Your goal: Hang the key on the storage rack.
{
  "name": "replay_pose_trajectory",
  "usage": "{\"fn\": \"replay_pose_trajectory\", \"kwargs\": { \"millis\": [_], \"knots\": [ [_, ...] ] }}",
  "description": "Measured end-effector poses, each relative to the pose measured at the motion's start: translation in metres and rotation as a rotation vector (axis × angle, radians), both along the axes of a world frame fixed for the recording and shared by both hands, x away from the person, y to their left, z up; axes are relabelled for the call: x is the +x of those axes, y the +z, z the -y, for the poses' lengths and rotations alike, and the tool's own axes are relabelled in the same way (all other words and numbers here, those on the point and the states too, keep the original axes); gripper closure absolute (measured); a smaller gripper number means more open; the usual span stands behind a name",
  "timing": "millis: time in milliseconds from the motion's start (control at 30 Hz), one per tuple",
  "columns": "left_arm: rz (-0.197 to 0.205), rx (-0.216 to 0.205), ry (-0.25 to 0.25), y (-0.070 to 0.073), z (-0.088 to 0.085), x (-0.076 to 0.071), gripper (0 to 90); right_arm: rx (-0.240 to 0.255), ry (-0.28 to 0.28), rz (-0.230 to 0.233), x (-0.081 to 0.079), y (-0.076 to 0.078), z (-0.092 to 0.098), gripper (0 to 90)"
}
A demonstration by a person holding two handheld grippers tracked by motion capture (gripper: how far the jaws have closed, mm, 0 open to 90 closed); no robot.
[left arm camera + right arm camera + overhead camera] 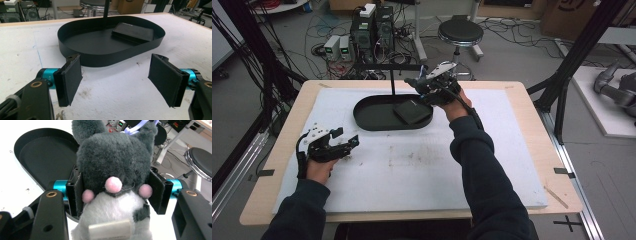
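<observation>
The grey and white plush toy (113, 182) is clamped between the jaws of the right gripper (432, 82), which is held above the far right end of the black oval tray (367, 120). The right gripper view shows the toy's pink nose, pink cheeks and a white tag at its base; in the high view these details are too small to tell. A flat black box (412, 111) lies in the right part of the tray. A thin black post (392, 80) rises at the tray's far edge.

The left gripper (343, 142) rests low over the white mat (412, 165) at the near left, jaws wide apart and holding nothing. The left gripper view shows its pads (70, 77) facing the tray wall (110, 60).

The mat covers a light wooden table (537, 125). Beyond the table: a round black stool (460, 32), computer equipment (372, 30) and cables on a grey floor.
</observation>
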State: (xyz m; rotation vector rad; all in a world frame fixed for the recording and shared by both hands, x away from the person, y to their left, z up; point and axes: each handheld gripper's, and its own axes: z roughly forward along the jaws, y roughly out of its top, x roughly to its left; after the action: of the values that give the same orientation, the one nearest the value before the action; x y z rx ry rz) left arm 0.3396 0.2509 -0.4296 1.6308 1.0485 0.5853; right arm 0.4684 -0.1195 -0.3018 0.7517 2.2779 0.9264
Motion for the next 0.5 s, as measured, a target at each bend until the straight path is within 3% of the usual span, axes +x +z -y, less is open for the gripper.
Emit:
{"fn": "replay_pose_trajectory", "kwargs": {
  "millis": [233,400,500],
  "knots": [
    [-0.001,0.000,0.003,-0.0001,0.0000,0.0000,26.4,-0.038,-0.023,-0.009,-0.0024,-0.0012,-0.0024,39.9],
    [-0.003,0.001,0.001,0.0001,0.0001,-0.0002,26.3,-0.022,-0.038,-0.008,-0.0017,-0.0019,0.0007,39.9],
    [-0.002,0.002,0.001,0.0001,-0.0001,-0.0002,26.4,0.022,-0.030,-0.004,-0.0012,-0.0028,0.0041,39.9]
  ]
}}
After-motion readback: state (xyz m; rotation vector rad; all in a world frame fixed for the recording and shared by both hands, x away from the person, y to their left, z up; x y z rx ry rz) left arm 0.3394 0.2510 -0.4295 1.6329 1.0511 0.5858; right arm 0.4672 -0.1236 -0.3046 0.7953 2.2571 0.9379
